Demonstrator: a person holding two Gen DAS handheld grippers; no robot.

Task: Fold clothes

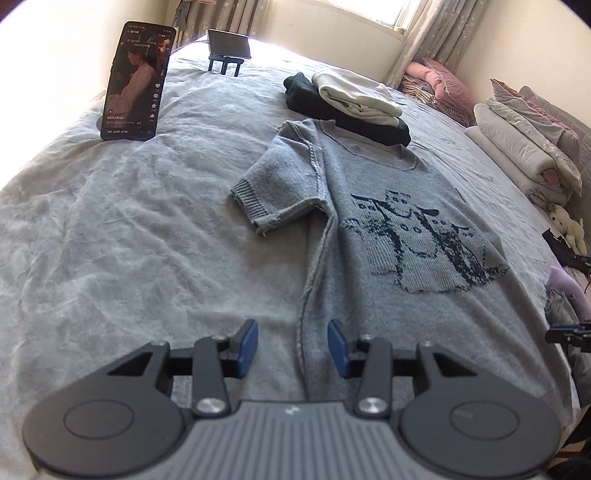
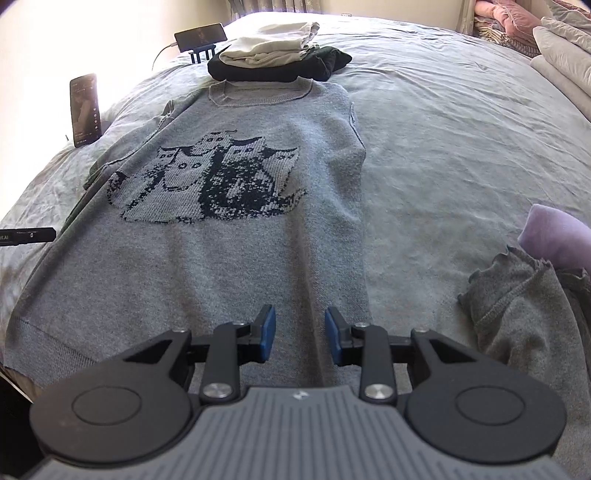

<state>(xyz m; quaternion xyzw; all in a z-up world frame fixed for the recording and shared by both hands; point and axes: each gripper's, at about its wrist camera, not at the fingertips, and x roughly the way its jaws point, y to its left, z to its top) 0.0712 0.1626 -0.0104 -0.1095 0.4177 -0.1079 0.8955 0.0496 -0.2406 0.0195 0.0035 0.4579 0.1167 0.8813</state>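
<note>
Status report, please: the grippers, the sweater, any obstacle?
Left gripper open, empty. Right gripper open, empty. Grey cat sweater flat on bed, right sleeve tucked in. Folded pile at collar.

You face a wide bed (image 1: 122, 236) spread with a wrinkled pale grey cover, its far edge washed out by strong daylight from a window (image 1: 373, 13) hung with patterned curtains (image 1: 424, 33). Plain cream walls (image 1: 524, 44) close the room. Along the bed's right edge you have folded quilts (image 1: 524, 147) and pink pillows (image 1: 443, 79) stacked towards the far right corner.
</note>
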